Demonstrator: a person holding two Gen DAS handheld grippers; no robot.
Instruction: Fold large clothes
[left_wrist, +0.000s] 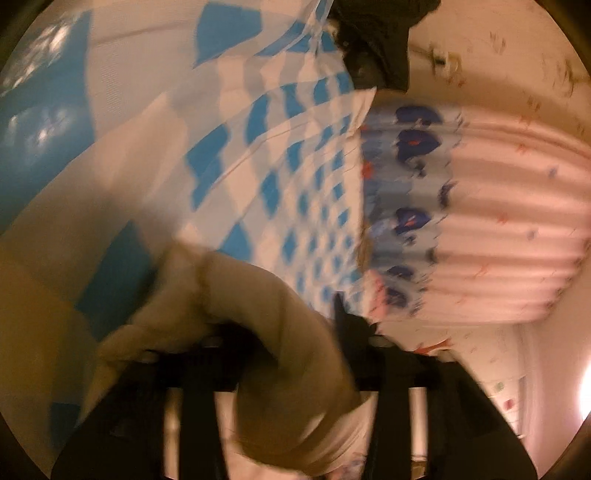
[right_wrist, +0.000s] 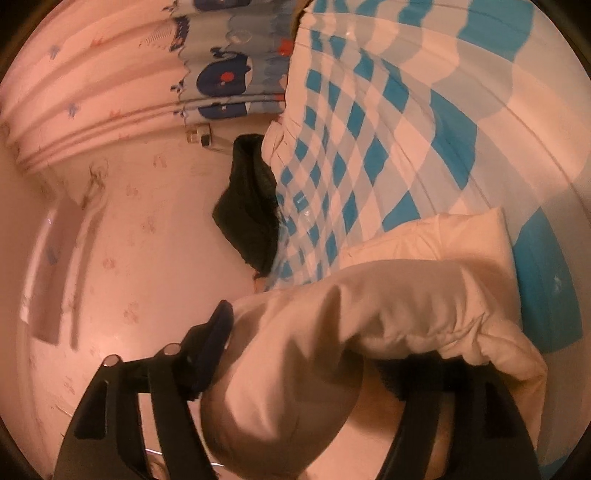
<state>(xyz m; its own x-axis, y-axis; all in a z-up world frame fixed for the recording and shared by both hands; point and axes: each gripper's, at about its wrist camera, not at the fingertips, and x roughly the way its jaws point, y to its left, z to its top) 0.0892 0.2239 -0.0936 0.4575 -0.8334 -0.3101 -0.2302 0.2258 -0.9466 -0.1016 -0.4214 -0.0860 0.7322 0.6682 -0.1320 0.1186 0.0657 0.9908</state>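
Observation:
A puffy cream-white garment (right_wrist: 369, 317) is bunched between the fingers of my right gripper (right_wrist: 317, 354), which is shut on it; the left fingertip (right_wrist: 221, 321) shows, the right one is hidden under the cloth. In the left wrist view, which is blurred, the same cream garment (left_wrist: 266, 332) is bunched between the fingers of my left gripper (left_wrist: 280, 354), which is shut on it. Both views are rolled on their side. The garment hangs over a bed with a blue-and-white checked cover (right_wrist: 369, 147), which also shows in the left wrist view (left_wrist: 280, 155).
A dark garment (right_wrist: 247, 214) lies at the bed's edge by the wall, also in the left wrist view (left_wrist: 380, 40). A curtain with blue whale prints (right_wrist: 221, 74) hangs beside the bed, also in the left wrist view (left_wrist: 461, 206). The wall (right_wrist: 140, 258) has faint flower patterns.

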